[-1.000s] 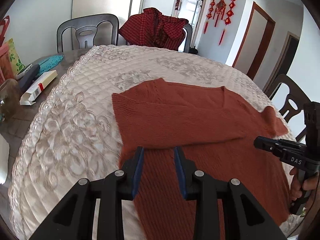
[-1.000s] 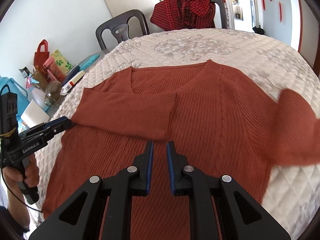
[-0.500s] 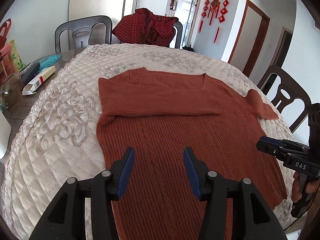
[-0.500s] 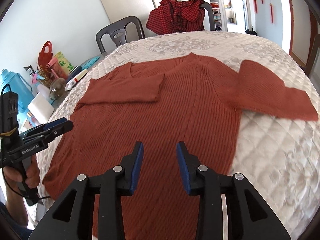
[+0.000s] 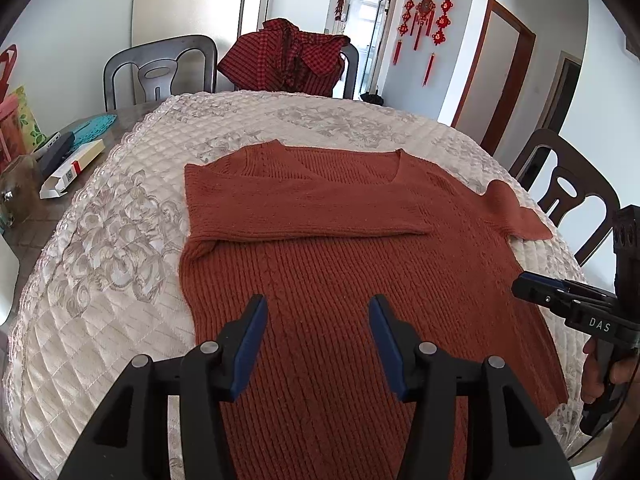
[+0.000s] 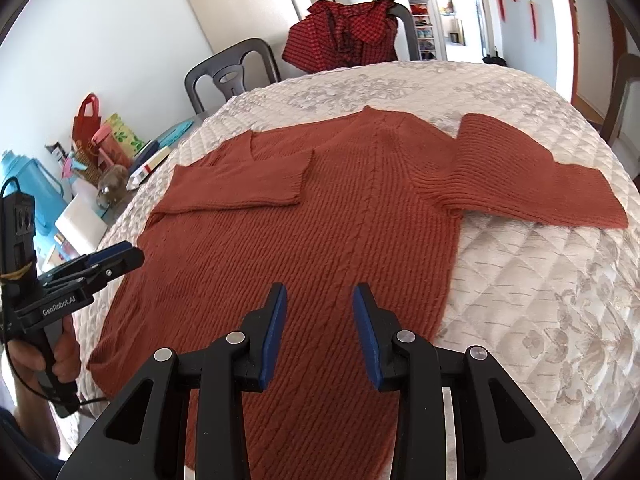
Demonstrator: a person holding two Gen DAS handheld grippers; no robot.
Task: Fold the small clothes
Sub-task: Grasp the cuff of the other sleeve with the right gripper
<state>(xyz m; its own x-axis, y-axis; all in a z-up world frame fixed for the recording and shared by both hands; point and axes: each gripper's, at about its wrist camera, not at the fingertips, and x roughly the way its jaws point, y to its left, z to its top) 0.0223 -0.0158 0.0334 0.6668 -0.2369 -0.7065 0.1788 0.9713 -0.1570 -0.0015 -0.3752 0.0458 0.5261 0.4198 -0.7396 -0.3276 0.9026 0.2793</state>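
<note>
Sweater [image 5: 340, 264], rust-red and knitted, lay flat on the quilted cream cover [image 5: 100, 248] of the worktop, neck turned away from the person. One sleeve [image 5: 304, 208] was folded across the chest, and the other sleeve [image 6: 532, 176] lay spread out on the cover at the opposite side. A chair [image 5: 156, 72] and a red checked garment [image 5: 288, 60] over a second chair stood behind the far edge.

The left tool [image 5: 318, 344] hung above the lower body of the sweater. Its jaws were opening, with a wide gap and no cloth between the blue pads [image 5: 250, 344]. The right tool [image 6: 320, 332] hung just beside it over the same lower part, jaws apart and holding nothing. Both tools pointed toward the neck, and neither pad touched the knit, as far as the views showed.
</note>
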